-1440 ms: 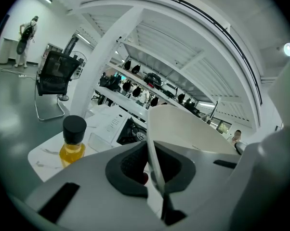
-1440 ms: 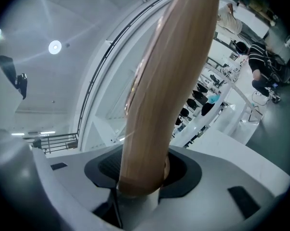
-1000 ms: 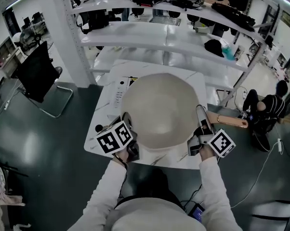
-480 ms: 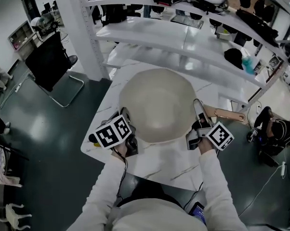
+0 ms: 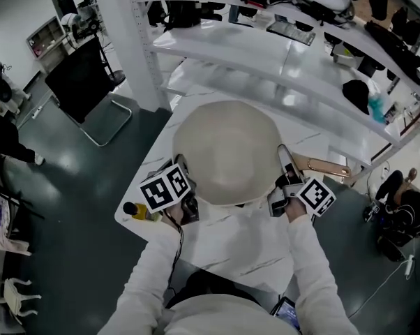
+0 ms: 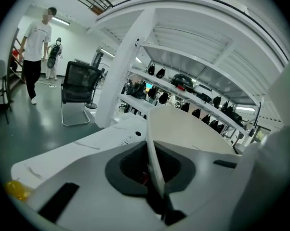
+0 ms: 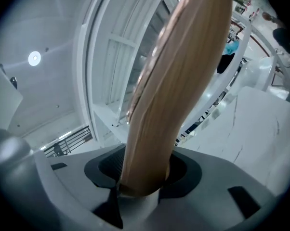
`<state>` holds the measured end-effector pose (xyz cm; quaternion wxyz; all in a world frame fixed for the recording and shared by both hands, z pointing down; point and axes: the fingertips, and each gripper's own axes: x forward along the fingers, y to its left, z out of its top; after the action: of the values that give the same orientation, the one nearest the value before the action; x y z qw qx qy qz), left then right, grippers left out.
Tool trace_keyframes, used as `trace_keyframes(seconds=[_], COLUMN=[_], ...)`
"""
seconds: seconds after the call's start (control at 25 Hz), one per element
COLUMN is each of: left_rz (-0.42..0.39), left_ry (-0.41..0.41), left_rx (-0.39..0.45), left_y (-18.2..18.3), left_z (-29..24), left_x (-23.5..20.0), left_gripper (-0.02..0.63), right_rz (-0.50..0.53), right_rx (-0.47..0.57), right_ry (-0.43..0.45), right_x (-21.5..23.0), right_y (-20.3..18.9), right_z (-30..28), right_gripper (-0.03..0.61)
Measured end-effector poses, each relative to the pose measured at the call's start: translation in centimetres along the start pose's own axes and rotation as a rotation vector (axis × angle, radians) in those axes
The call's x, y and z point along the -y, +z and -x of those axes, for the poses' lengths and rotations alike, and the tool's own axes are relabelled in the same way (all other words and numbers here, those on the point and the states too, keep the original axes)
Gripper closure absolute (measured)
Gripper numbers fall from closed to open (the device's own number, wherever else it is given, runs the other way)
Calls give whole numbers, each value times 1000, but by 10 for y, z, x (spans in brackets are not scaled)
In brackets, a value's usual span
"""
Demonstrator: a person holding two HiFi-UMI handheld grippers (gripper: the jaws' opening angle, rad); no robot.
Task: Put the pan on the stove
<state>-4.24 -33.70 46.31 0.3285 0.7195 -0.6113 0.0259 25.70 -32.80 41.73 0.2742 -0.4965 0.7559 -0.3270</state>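
A big cream pan [image 5: 227,152] hangs over the white marble table [image 5: 245,243], carried between both grippers. My left gripper [image 5: 183,167] is shut on the pan's thin rim [image 6: 152,150] at its left side. My right gripper [image 5: 286,158] is shut on the base of the wooden handle [image 7: 178,81], whose far end [image 5: 328,167] sticks out to the right. A flat white slab with print and a dark dot [image 6: 127,136] lies on the table just beyond the left gripper; the pan hides it in the head view.
A small yellow thing [image 5: 137,211] lies at the table's near left corner. White shelves [image 5: 266,61] loaded with dark gear rise behind the table. A black chair [image 5: 84,82] stands on the left, with a person [image 6: 36,47] farther off.
Both grippers have carried the pan away from me, farther over the table. More bare tabletop now shows at the near edge, and the printed panel left of the pan is covered.
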Motion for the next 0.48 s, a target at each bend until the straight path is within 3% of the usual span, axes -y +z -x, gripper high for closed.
trace_keyframes(seconds=[0.2,0.4,0.48], left_rz=[-2,-4,-4], left_ry=[25,41,43], left_rx=[-9,-19,-24], left_y=[-1,-5,-6], left_z=[-9,-15,-16], left_x=[-5,-9,-10], left_gripper=[591,591,589], right_rz=[-18,-70,-59], right_rx=[-24,-24,-34], right_ry=[-17,43,4], right_x=[14,11,21], right_y=[-6,-12,-14], right_z=[-10,-20,-18], right_gripper=[370,370,370])
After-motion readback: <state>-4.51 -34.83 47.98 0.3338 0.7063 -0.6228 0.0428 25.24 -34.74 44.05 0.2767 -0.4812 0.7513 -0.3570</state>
